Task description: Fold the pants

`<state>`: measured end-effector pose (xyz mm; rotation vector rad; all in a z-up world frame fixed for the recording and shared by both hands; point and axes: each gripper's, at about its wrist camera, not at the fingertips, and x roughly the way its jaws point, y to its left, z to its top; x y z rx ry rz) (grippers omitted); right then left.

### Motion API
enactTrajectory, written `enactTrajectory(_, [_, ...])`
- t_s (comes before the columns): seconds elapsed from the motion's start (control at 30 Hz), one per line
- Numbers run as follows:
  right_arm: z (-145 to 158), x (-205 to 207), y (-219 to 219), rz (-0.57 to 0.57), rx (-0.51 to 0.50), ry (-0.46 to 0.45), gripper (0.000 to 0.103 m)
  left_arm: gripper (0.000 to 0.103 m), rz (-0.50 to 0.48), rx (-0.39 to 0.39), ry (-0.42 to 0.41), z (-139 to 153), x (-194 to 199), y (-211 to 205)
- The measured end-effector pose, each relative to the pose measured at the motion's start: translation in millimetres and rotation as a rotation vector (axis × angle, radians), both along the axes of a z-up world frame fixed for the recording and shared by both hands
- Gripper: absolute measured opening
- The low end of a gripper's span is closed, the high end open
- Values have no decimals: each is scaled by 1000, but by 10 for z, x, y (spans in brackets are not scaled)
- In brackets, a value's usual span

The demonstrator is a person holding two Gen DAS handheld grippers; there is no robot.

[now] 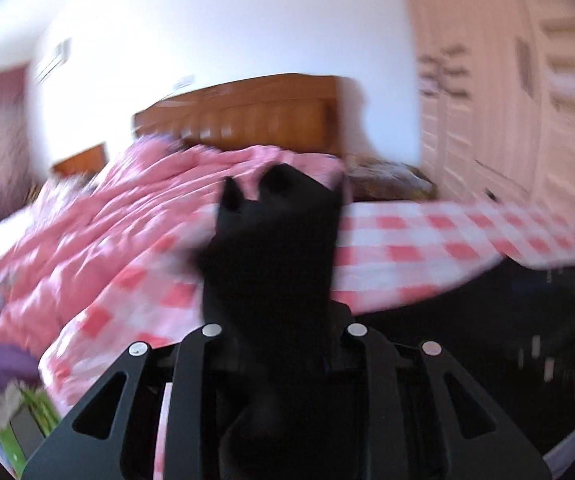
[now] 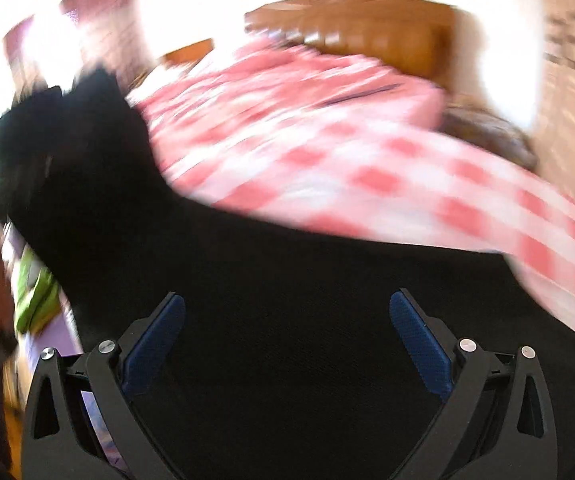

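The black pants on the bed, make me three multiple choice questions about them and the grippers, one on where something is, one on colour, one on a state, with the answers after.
1. Where do the black pants lie in the right wrist view?
A. On the checked bedspread
B. On the wooden headboard
C. Hung on a wall hook

2. What colours are the bedspread's checks?
A. Blue and yellow
B. Pink-red and white
C. Green and black

3. How do the two grippers stand?
A. Both open
B. Both shut on cloth
C. The left gripper shut on the pants, the right gripper open

Answers:
1. A, the dark cloth spreads over the near part of the bedspread.
2. B, pink-red squares on white show in both views.
3. C, black cloth bunches up between the left fingers, while the right blue pads stand wide apart above the cloth.
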<state>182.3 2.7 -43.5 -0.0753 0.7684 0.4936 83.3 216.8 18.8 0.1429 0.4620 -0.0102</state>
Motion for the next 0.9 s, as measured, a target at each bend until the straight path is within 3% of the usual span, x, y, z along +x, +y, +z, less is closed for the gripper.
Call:
enactTrajectory(0.23, [104,-157,-1127,-246,89,-30,99,25,-144,247,128,-721,116,-1244])
enactTrajectory(0.3, [67,-176,-1314,-284,101,-23,99,37,-188,308,183,-989,132,-1433])
enactTrajectory(0.37, [24,-200,-1428,-297,109,-14,99,78,-255,294,195,-1074,53,-1490])
enactTrajectory(0.43, [0,-259,-1485,-302,109,-11,99,92,-358,255,155,-1004,-178,-1495])
enactTrajectory(0.53, [-12,-335,-1567,-293,120,-7,99,92,-398,180,109,-759,-495,-1270])
enactTrajectory(0.6, [-5,-370,-1532,-269,133,-5,99,94,-333,84,81,-556,-596,-903])
enactTrajectory(0.67, [-15,-387,-1419,-220,158,6,99,94,-207,4,68,-470,-592,-417])
enactTrajectory(0.77, [-52,-467,-1039,-67,213,44,99,93,-51,62,109,-575,-526,30])
enactTrajectory(0.87, [-112,-538,-691,60,252,83,96,93,-61,131,129,-677,-564,88])
enactTrajectory(0.9, [-123,-556,-592,88,256,93,89,93,-79,139,136,-694,-578,82])
